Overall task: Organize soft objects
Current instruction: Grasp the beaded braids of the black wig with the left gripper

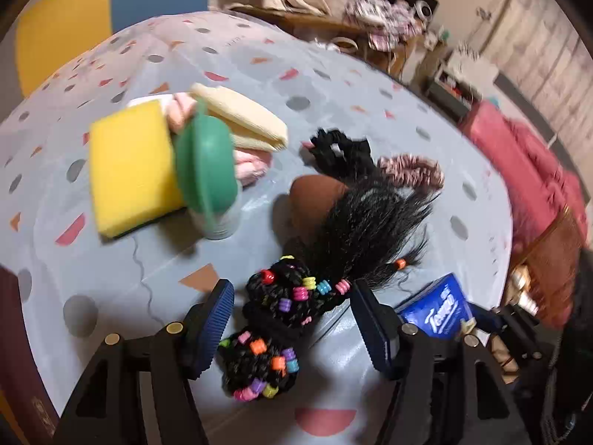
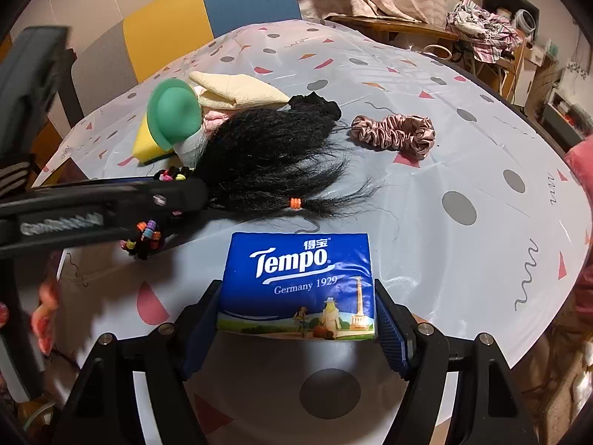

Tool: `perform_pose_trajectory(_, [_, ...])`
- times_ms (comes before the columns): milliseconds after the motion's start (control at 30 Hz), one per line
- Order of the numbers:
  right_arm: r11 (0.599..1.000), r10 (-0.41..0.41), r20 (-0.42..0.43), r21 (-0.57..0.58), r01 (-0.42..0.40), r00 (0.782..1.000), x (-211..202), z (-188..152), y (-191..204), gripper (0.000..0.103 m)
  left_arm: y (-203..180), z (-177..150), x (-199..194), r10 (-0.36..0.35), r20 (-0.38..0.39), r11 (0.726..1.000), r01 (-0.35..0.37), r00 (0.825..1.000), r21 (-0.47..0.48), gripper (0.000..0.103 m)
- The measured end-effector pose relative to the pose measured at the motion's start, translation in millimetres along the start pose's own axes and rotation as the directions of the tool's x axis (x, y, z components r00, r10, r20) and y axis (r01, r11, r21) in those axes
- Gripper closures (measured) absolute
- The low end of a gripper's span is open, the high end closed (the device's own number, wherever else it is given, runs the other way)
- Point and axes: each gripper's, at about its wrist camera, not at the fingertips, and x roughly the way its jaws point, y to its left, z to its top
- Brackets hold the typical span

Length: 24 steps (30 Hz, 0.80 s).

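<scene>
**Beaded hairpiece sits between the left jaws, tissue pack clamped in the right**

Beaded black hairpiece lies on the desk, directly under the left hand-held gripper. Its two braided, bead-studded knots sit in the gap between the jaws, and its loose black hair fans away from the gripper toward the far right. So the long axis runs roughly along the line the gripper points, slightly skewed to the right, and the jaws straddle the narrow braided end across its width. The jaws stand fairly wide, and a gap shows on both sides of the braid, so the pads do not appear to press on it yet.

The right hand-held gripper holds a blue Tempo tissue pack near the desk's front edge, its pads tight against the pack's two short sides.

The left hand is plainly the nearer one to the hairpiece; a squeeze across the braid looks like the next move. Farther back lie a yellow sponge, a green lid, a cream cloth, a black scrunchie and a pink satin scrunchie.
</scene>
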Motion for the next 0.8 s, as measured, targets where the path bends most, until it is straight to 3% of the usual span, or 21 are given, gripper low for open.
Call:
perform_pose_trajectory(100, [1.000, -0.003, 0.003, -0.003, 0.003, 1.000, 0, -1, 1, 0.027, -8, -2, 17, 0.068, -0.046, 0.996, -0.065, 0.997, 0.053, 0.037])
perform_pose_trajectory(200, [1.000, -0.015, 0.008, -0.019, 0.015, 1.000, 1, -3, 3, 0.027, -6, -9, 14, 0.103, -0.020, 0.994, -0.102, 0.994, 0.046, 0.051])
perform_pose_trajectory(333, [0.999, -0.029, 0.014, -0.030, 0.029, 0.999, 1, -4, 4, 0.027, -4, -17, 6, 0.048, -0.022, 0.998, -0.047, 0.999, 0.029, 0.063])
perform_pose_trajectory(567, [0.997, -0.051, 0.016, -0.055, 0.051, 0.999, 1, -6, 8, 0.027, 5, -27, -3, 0.011, -0.047, 1.000, -0.012, 0.999, -0.028, 0.065])
perform_pose_trajectory(600, [0.997, -0.054, 0.017, -0.059, 0.055, 0.998, 1, -6, 8, 0.027, 6, -28, -5, 0.011, -0.045, 0.999, -0.013, 0.999, -0.036, 0.070])
perform_pose_trajectory(800, [0.996, -0.059, 0.025, -0.065, 0.060, 0.998, 1, -7, 9, 0.027, 10, -41, -15, -0.025, -0.007, 0.995, 0.024, 1.000, -0.096, 0.071])
